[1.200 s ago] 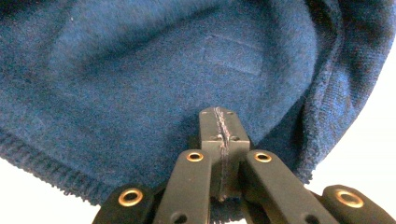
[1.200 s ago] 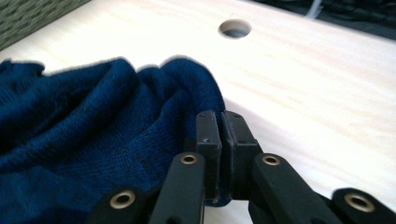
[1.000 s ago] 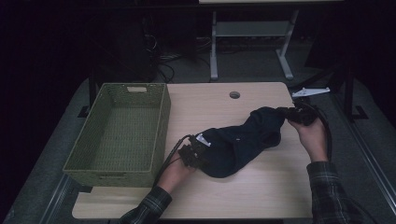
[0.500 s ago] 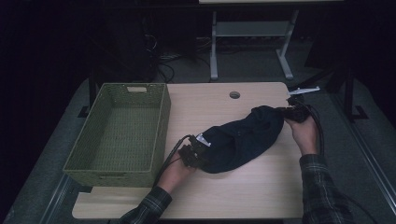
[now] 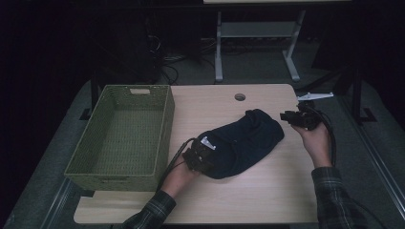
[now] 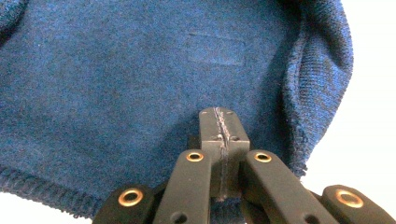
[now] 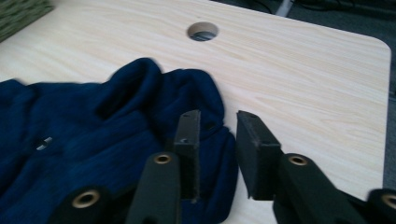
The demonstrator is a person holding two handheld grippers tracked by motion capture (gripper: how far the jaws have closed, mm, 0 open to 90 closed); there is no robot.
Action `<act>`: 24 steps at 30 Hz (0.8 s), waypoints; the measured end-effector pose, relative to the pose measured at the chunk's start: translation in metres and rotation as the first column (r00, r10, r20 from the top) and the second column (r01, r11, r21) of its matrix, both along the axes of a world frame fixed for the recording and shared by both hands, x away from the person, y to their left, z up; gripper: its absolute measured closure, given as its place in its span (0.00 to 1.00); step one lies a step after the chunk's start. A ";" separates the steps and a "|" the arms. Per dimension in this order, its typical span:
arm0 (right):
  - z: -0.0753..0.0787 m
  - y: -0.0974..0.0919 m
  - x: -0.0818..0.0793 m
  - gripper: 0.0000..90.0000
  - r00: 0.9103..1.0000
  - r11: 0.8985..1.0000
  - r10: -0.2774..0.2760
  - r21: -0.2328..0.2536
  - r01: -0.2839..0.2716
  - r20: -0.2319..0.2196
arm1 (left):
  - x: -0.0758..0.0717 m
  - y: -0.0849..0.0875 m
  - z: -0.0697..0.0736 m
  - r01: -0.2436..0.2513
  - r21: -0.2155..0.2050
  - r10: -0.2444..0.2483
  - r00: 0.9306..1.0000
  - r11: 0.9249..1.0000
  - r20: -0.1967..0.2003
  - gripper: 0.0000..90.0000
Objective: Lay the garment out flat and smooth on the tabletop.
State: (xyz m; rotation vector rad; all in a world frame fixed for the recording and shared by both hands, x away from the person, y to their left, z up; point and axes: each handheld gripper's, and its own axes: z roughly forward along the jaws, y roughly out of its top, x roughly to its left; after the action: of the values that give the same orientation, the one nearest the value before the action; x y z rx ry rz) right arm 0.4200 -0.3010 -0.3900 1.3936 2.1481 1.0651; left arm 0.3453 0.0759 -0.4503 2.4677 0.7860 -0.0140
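At table centre lies a dark blue knitted garment (image 5: 243, 142), bunched into an elongated mound. Left tool (image 5: 197, 157) sits at the garment's 8 o'clock end, jaws clenched on the fabric. Right tool (image 5: 297, 117) is at the garment's 2 o'clock end, released; its jaws have just been opening, with nothing between them. Green woven basket (image 5: 119, 138) stands at 9 o'clock on the table (image 5: 267, 191).
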 end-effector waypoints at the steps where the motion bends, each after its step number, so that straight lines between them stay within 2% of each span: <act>1: 0.001 0.001 -0.004 0.81 1.000 1.000 0.007 0.001 -0.007 -0.010 | 0.000 0.000 0.000 0.001 0.000 -0.001 1.000 1.000 0.001 1.00; 5: 0.003 0.009 -0.020 0.89 0.999 0.999 0.034 -0.029 -0.033 0.012 | 0.000 0.000 0.000 0.001 0.000 -0.001 1.000 1.000 0.001 1.00; 8: 0.003 0.012 -0.028 0.96 0.998 0.998 0.055 -0.013 -0.055 -0.005 | 0.001 0.000 0.000 0.003 0.000 -0.003 1.000 1.000 0.004 1.00; 10: 0.002 0.014 -0.034 0.98 0.998 0.998 0.069 -0.003 -0.069 0.007 | 0.001 0.001 0.000 0.001 -0.002 -0.001 1.000 1.000 0.002 1.00; 12: -0.001 0.017 -0.037 1.00 0.996 0.997 0.080 0.000 -0.080 -0.030 | 0.001 0.001 0.000 0.000 -0.003 0.000 1.000 1.000 -0.001 1.00; 15: -0.005 0.020 -0.043 1.00 0.994 0.995 0.100 0.007 -0.100 -0.035 | 0.001 0.001 0.000 -0.001 -0.004 0.001 1.000 1.000 -0.003 1.00; 17: -0.009 0.022 -0.047 1.00 0.991 0.992 0.122 0.026 -0.121 -0.052 | 0.001 0.001 0.000 0.001 -0.003 -0.001 1.000 1.000 0.000 1.00; 22: -0.017 0.033 -0.061 1.00 0.983 0.984 0.172 0.051 -0.169 -0.061 | 0.002 0.001 0.000 0.010 0.006 -0.010 1.000 1.000 -0.001 1.00; 24: -0.020 0.039 -0.069 1.00 0.980 0.980 0.191 0.063 -0.188 -0.050 | 0.001 0.001 0.000 0.003 0.002 -0.003 1.000 1.000 -0.006 1.00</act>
State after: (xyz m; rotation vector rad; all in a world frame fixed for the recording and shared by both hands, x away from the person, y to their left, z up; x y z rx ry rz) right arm 0.3513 -0.2617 -0.4095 1.2767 2.3460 1.1799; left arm 0.3464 0.0770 -0.4504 2.4716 0.7851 -0.0218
